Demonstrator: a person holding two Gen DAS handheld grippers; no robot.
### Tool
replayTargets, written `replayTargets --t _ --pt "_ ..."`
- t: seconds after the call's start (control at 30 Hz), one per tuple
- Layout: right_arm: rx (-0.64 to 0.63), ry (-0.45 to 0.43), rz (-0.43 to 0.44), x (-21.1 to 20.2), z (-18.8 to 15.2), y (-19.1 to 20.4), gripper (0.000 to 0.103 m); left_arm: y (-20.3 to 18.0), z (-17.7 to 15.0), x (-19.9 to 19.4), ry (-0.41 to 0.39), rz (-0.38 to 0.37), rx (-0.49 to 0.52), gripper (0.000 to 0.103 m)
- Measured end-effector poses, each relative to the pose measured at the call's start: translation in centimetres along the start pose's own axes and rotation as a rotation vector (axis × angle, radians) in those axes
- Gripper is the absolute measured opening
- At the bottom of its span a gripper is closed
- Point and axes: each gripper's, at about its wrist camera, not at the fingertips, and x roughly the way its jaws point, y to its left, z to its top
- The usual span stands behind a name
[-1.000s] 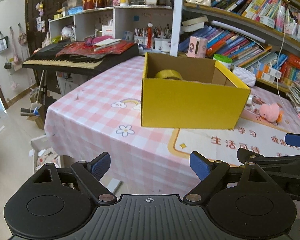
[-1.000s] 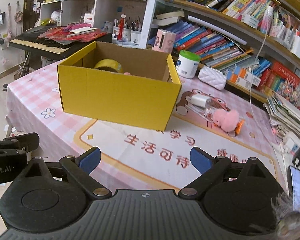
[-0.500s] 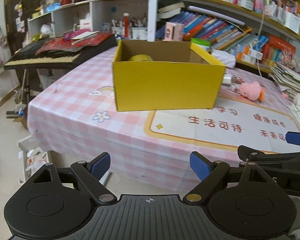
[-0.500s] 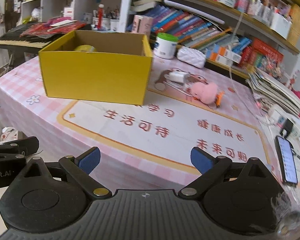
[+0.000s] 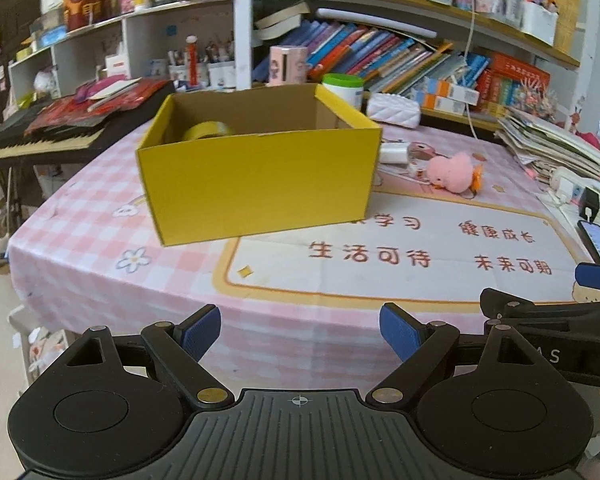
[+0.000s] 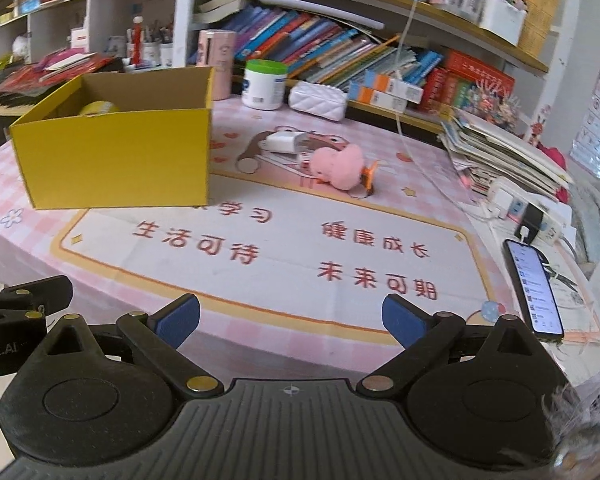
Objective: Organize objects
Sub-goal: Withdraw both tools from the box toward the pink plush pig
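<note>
With both the left gripper (image 5: 300,330) and the right gripper (image 6: 291,318) spread wide and empty, the pink plush toy (image 6: 337,167) lies just right of the yellow box (image 6: 116,156), ahead of the right gripper, probably the nearer.

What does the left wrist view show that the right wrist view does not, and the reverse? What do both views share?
Only the left wrist view shows the keyboard's keys beside the table, plainly, and the floor at the left.

Only the right wrist view shows the whole phone lying screen up, and the power strip behind it.

Both show the yellow box with a tape roll inside, the pink plush toy, the white charger, the green-lidded jar, and an open, empty claw: left, right.
</note>
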Motion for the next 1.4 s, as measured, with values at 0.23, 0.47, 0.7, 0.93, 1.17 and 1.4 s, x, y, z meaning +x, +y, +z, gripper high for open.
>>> replayTargets --t 0.23,0.47,0.7,0.93,1.17,1.4 --pt "0.017 -0.003 -0.016 1.3 1.0 -2.7 0.099 -2.3 1.5 1.3 -0.002 -0.01 0.01 0.089" --pt "0.027 0.008 -0.016 3.4 2.6 -5.5 0.099 -4.8 3.2 3.0 0.003 -0.005 0.009 0.089" --pt "0.024 0.013 0.0 5.7 4.2 -8.3 0.099 -7.0 4.7 4.9 0.012 0.01 0.0 0.089" --pt "0.021 0.014 0.013 8.5 5.9 -11.1 0.099 -9.4 6.3 7.2 0.022 0.024 -0.013 0.089" --pt "0.021 0.01 0.033 11.0 7.3 -13.8 0.099 -11.6 7.6 9.4 0.03 0.037 -0.028 0.089" --pt "0.002 0.017 0.086 13.7 8.3 -15.2 0.096 -12.8 8.0 10.9 0.055 0.044 -0.053 0.089"
